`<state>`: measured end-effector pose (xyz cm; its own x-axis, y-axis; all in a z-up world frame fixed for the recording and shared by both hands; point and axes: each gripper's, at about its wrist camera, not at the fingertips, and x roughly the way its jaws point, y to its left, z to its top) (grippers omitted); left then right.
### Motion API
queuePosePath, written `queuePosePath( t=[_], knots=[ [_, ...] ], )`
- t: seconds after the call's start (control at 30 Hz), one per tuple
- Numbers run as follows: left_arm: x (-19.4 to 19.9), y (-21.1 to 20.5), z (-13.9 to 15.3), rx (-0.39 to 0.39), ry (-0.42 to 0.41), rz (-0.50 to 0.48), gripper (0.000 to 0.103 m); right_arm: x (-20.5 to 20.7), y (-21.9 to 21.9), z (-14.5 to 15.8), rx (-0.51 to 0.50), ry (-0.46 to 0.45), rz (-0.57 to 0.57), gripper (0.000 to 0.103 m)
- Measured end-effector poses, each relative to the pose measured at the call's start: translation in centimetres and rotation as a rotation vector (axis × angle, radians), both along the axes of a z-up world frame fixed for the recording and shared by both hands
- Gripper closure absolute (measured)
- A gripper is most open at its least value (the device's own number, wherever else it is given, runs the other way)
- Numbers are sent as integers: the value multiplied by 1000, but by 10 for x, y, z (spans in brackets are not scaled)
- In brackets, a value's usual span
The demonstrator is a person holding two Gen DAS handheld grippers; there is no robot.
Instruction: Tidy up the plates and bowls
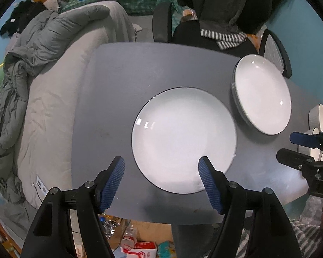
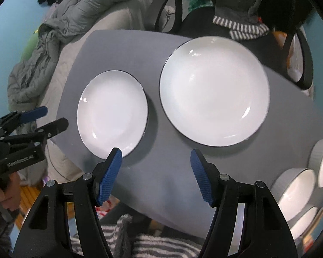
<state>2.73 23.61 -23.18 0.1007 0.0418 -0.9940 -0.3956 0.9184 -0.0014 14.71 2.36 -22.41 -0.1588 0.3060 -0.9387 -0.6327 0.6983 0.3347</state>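
The left gripper (image 1: 161, 169) is held spread and empty, pointed down over the near rim of the left plate (image 1: 184, 139). The right gripper (image 2: 156, 164) is likewise spread and empty above bare table (image 2: 168, 178) between the two plates. Two white plates are counted, side by side and apart; the right plate (image 2: 214, 92) reaches the far table edge. Three white bowls (image 2: 295, 193) are clustered at the right edge. A chair (image 2: 168, 8) is set behind the table.
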Motion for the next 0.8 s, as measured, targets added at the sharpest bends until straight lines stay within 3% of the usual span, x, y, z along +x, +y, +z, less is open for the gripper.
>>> queuePosePath(
  t=[0.23,0.53,0.8],
  knots=[
    [0,27,-29,-42,34,-49,31,-9,12,-19,15,18,-61,37],
    [1,58,-59,-152,52,-56,31,-20,25,-53,-12,75,-116,37],
    [1,69,-77,-177,69,-81,31,-23,33,-71,-47,108,-149,37]
  ],
)
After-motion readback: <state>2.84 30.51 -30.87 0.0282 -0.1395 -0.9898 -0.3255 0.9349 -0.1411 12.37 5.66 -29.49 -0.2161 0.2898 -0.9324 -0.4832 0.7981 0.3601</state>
